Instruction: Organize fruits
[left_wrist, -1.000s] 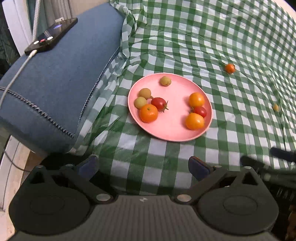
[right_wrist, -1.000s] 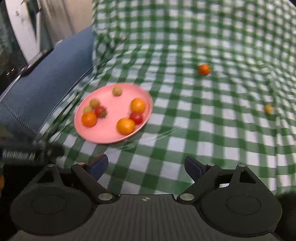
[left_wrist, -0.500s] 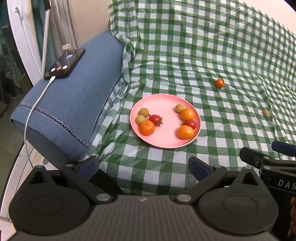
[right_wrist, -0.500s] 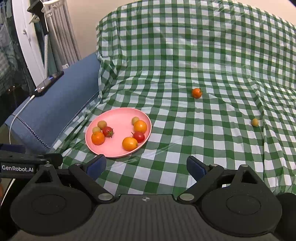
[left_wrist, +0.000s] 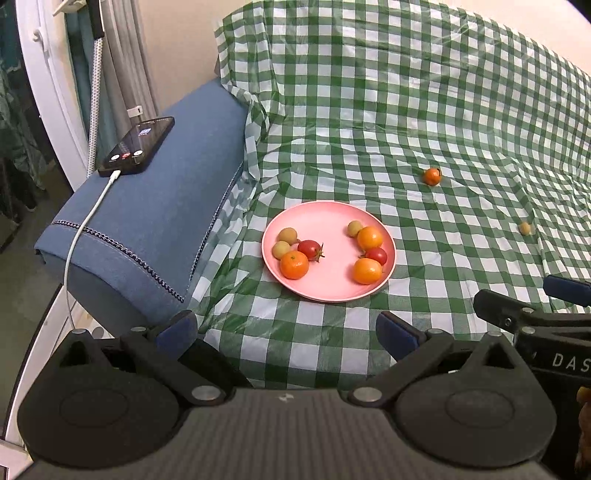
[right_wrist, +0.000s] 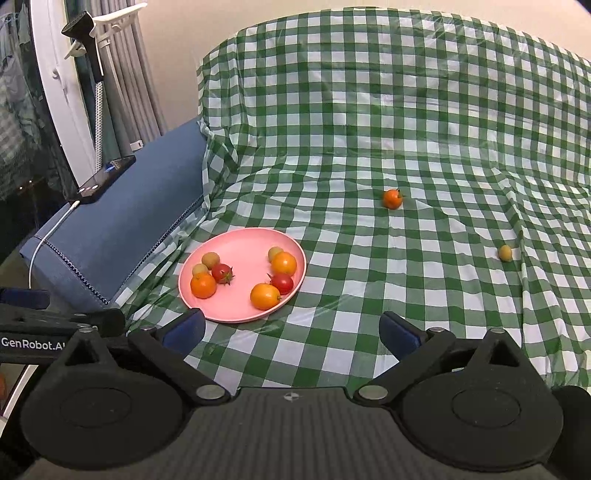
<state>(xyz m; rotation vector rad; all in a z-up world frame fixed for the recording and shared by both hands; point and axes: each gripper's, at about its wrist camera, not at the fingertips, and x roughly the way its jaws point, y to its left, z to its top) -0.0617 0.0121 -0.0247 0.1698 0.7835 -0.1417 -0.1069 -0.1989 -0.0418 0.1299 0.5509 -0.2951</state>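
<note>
A pink plate (left_wrist: 332, 221) (right_wrist: 243, 240) lies on the green checked cloth and holds several small fruits: oranges, red tomatoes and yellow-green ones. A loose orange tomato (left_wrist: 431, 176) (right_wrist: 392, 198) lies on the cloth behind the plate to the right. A small yellow fruit (left_wrist: 524, 228) (right_wrist: 505, 253) lies further right. My left gripper (left_wrist: 288, 330) is open and empty, in front of the plate. My right gripper (right_wrist: 291, 328) is open and empty, in front of the plate's right side.
A blue padded armrest (left_wrist: 147, 214) stands left of the plate with a black phone (left_wrist: 136, 146) and its white cable (left_wrist: 81, 236) on it. The cloth (right_wrist: 406, 129) rises up the backrest behind. Curtains and a white frame stand at far left.
Both grippers have pulled back and risen away from the plate, so more of the cloth and backrest shows. The fruits have not moved.
</note>
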